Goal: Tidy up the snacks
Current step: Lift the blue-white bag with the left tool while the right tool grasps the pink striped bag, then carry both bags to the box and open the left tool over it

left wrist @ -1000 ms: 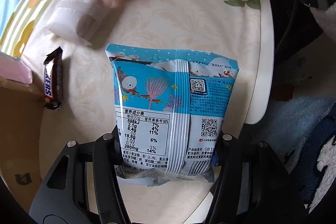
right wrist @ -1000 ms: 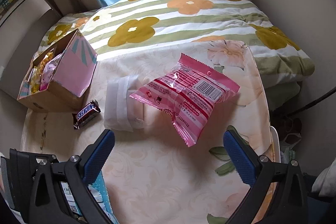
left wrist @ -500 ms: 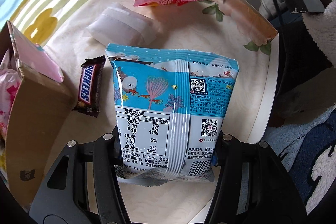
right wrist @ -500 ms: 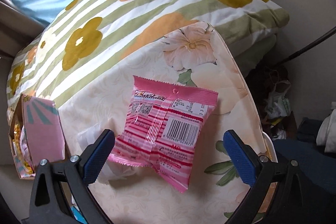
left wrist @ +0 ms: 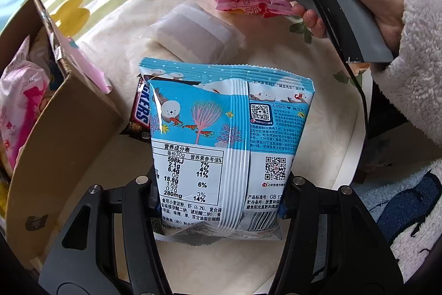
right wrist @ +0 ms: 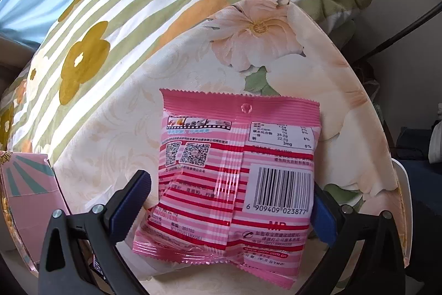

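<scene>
The matte black plastic left gripper (left wrist: pixel 219 205) has two hollow, triangular-windowed finger arms, each set with round silver screws near the tip. The black right gripper (right wrist: pixel 229 209) carries ribbed dark blue rubber pads (right wrist: pixel 129 201) inside its fingertips, with silver screws just behind them. Its body bears white "DAS" lettering, a grey handle and a thin black cable. A fluffy white fleece sleeve (left wrist: pixel 414 46) covers the wrist behind that handle.
</scene>
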